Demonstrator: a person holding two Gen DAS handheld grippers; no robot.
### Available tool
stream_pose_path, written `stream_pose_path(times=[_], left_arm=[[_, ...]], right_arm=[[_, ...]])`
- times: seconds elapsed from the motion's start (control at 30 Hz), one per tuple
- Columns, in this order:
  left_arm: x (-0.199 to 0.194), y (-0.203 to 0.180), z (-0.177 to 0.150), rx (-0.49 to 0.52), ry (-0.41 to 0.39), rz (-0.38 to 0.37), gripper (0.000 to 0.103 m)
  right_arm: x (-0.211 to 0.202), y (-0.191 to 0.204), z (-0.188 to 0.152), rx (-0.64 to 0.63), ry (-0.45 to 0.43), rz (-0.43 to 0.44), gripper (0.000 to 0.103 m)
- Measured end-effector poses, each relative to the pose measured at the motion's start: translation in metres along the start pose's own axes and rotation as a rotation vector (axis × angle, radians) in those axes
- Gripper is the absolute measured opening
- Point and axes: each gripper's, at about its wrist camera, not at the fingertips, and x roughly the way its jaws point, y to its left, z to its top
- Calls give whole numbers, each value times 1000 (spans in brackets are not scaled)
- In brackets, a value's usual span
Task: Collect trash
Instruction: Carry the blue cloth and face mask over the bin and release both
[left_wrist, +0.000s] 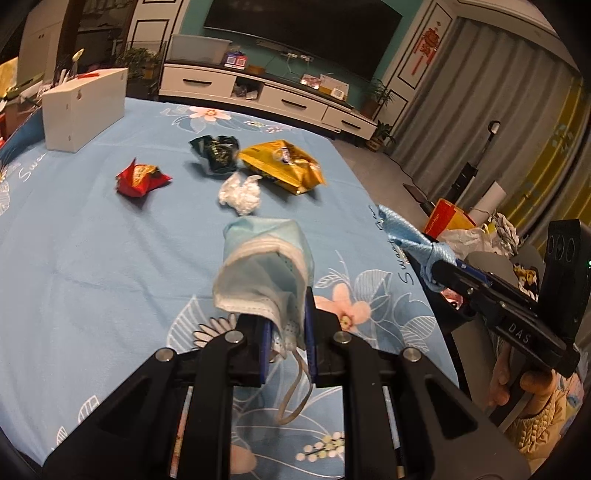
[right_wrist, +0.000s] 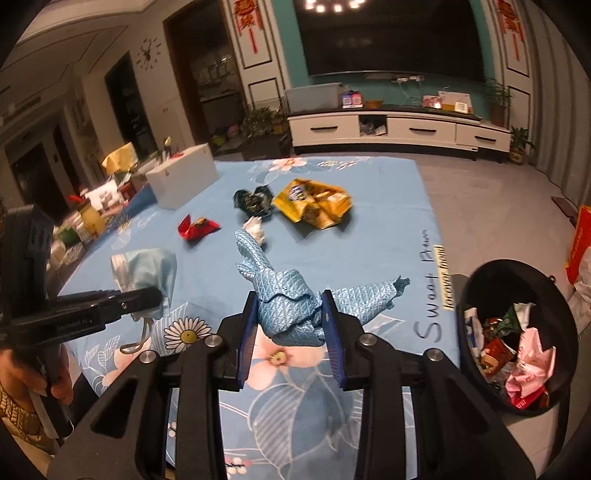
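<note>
- Face mask, pinched in left tool, lifted above surface for carrying.
- Crumpled blue wrapper, clamped in right tool, likely bound for the black bin alongside.

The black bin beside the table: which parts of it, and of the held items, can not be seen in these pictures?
- Black bin: right wrist view only; its base is cut off; absent from the left wrist view.
- Face mask: left wrist view, its lower end is hidden between the left gripper's fingers.
- Blue wrapper: right wrist view, its middle is hidden inside the right gripper.
</note>
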Motion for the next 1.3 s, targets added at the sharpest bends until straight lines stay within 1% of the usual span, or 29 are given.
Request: stream_pose_path(times=[0.23,0.37,0.63,0.77,0.93,1.07,1.2,1.3], left_arm=[[7,-29,3,57,12,-14,16],[15,-53,9,111,15,-37,16],[41,-111,24,215,33,-121,16],[53,-135,30,233,43,-172,17],[70,-161,36,273,55,-208,17],[89,-186,38,299,73,-239,17],[116,-211,36,329,110,-273,18],[135,-226,34,345,142,-291,18]], right_arm=[[-23,-36,-7,72,-48,-55,34],[-35,-59,-11,121,-72,-95,34],[-61,-102,-21,202,-131,-187,34],[-68,-122,-28,245,-148,-218,34],[-78,-148,-39,308,-175,-249,34],[-85,-170,-50,389,-193,-244,34],[-80,-193,-60,471,-179,-227,34],[-75,-205,-67,527,-180,-180,34]])
